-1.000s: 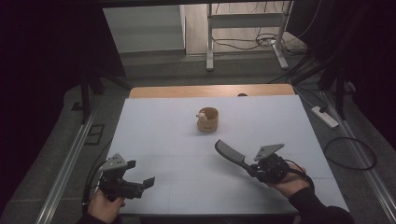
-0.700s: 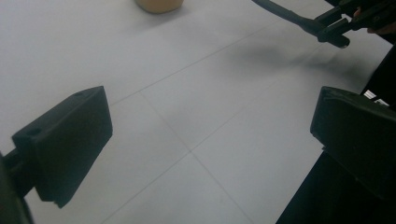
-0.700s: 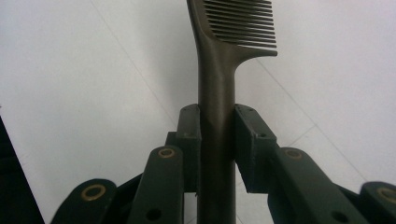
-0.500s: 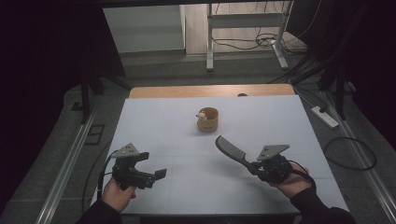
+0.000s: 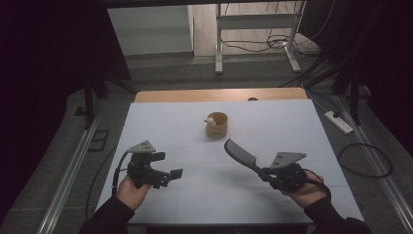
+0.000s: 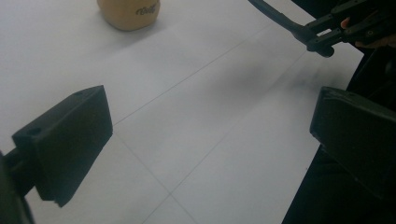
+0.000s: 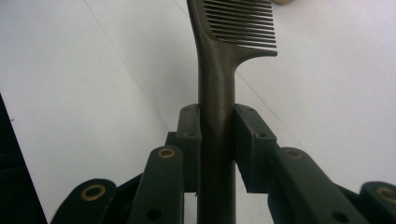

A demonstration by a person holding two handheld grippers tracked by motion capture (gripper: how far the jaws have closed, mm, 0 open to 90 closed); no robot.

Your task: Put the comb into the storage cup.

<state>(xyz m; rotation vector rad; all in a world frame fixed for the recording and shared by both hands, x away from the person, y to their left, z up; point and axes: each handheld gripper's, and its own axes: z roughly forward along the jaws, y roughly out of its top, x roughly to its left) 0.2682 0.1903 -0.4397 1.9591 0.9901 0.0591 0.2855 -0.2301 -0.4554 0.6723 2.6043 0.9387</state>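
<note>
On the white table (image 5: 292, 126), the right gripper (image 7: 217, 140) clamps a comb (image 7: 233, 28).

comb (image 5: 239, 152): black
cup (image 5: 216, 125): tan, dark lettering
tabletop (image 5: 292, 126): white, faint grey lines
gripper pads (image 6: 70, 140): black

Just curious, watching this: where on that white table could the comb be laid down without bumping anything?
Nearly anywhere. The white table is bare between the left gripper and the right gripper holding the comb, and along both side edges. The one occupied patch is the tan cup at centre back.
</note>
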